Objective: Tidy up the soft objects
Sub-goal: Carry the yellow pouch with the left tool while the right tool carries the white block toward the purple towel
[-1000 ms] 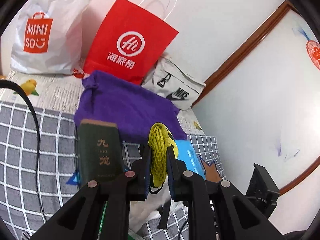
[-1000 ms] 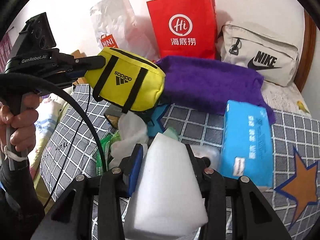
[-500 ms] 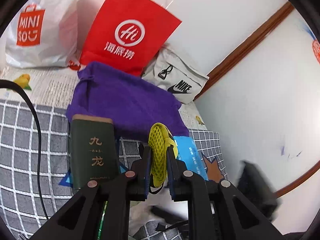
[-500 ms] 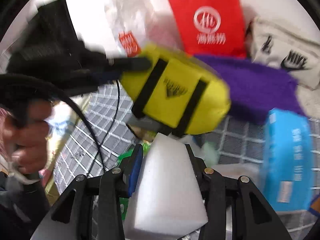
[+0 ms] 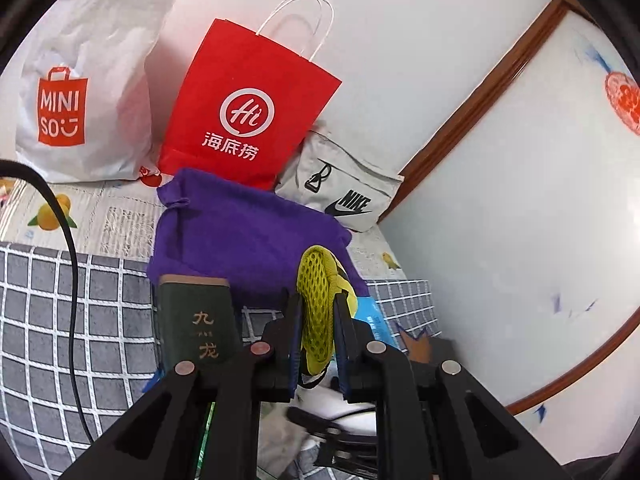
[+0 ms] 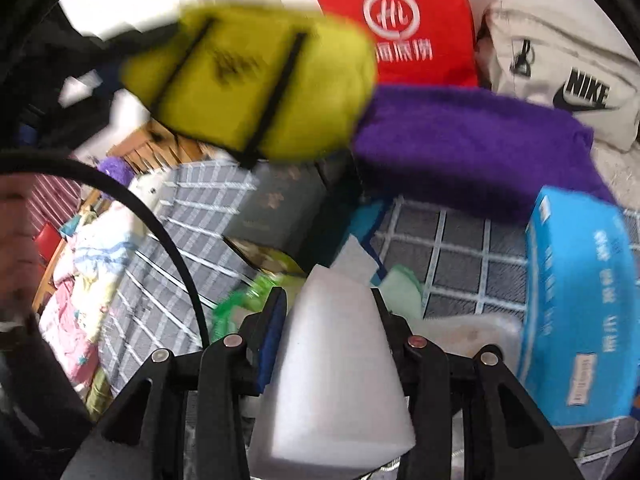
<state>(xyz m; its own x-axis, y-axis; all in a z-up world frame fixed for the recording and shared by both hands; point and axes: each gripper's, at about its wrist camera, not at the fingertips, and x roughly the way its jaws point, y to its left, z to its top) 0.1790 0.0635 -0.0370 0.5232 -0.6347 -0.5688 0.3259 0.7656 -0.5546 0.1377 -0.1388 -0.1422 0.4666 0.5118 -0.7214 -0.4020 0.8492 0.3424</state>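
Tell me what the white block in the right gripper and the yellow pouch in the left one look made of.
The white block looks like soft foam or sponge: matte, with a fine, even surface and cut edges, pinched in the right gripper. The yellow pouch looks like woven synthetic fabric with an open mesh layer; the left gripper is squeezing it into a fold.

A yellow pouch [image 6: 256,80] with black straps, blurred but apparently lifted clear of the bed, shows its mesh edge upright in the left wrist view. A white foam block [image 6: 336,372] stands low in front. A purple towel [image 5: 244,232] lies folded on the bedding.
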